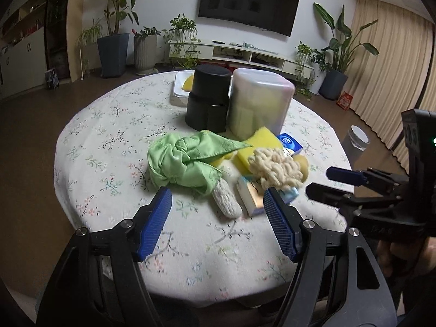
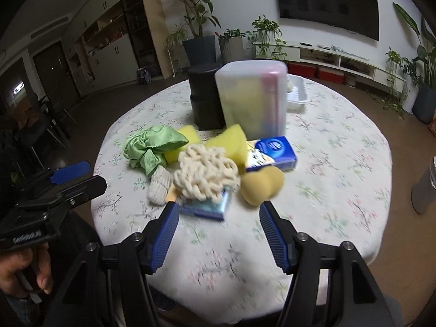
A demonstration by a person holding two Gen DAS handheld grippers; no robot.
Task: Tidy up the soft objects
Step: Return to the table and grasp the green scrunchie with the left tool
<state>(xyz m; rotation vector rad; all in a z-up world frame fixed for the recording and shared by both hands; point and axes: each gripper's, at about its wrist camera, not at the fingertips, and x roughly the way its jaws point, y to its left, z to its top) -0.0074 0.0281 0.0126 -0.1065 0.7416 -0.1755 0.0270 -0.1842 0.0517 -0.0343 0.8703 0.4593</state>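
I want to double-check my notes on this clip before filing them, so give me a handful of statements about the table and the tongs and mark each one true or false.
1. Both tongs hold nothing. True: the left tongs and right tongs are open over the tablecloth.
2. The green cloth is folded flat. False: it is bunched and knotted.
3. A cream yarn bundle lies on top of the pile. True.
4. The black container stands right of the translucent one in the left view. False: it stands left of it.
5. The table is bare wood. False: a floral cloth covers it.
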